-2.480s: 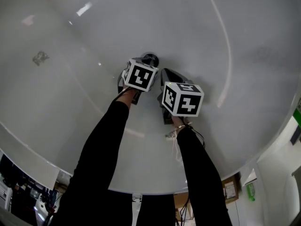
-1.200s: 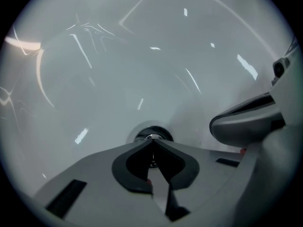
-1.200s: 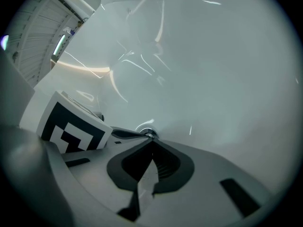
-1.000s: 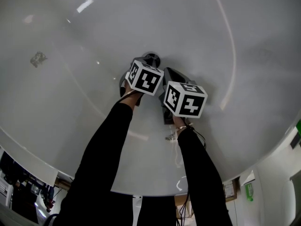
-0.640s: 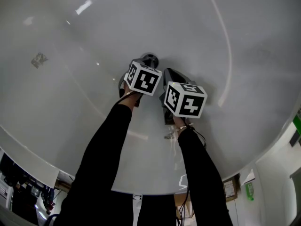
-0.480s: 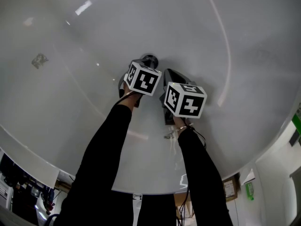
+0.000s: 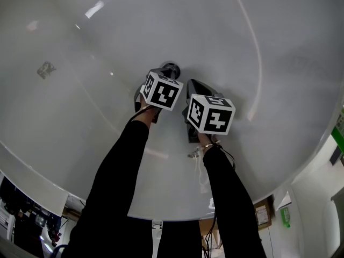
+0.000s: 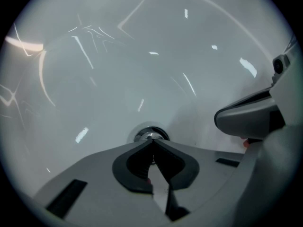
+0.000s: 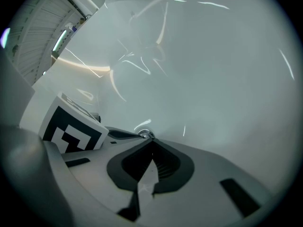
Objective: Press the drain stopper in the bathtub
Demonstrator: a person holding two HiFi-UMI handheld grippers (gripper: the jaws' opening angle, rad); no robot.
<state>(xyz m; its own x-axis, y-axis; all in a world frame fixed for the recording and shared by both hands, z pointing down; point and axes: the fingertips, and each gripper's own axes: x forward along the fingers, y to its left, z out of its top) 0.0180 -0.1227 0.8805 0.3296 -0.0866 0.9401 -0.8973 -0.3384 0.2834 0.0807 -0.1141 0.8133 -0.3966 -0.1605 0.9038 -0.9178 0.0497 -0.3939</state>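
The chrome drain stopper [image 7: 171, 68] sits round and shiny in the white bathtub's floor [image 7: 97, 47]. My left gripper [image 7: 165, 76] points down at it with jaws shut. In the left gripper view the closed tips [image 8: 152, 140] lie right over the stopper [image 8: 150, 134], and contact cannot be told. My right gripper [image 7: 192, 83] hangs just to the right, also shut and holding nothing. In the right gripper view its tips [image 9: 152, 140] meet just short of the stopper [image 9: 146, 135].
The tub's curved wall [image 7: 258, 52] rises on all sides, with a small grey mark [image 7: 46, 68] at the left. The left gripper's marker cube [image 9: 71, 126] crowds the right gripper's left side. Beyond the tub's near rim [image 7: 161, 216] are boxes and clutter.
The left gripper's cube swung slightly right and then back left over the drain. The right gripper has hardly moved. Both stay shut.
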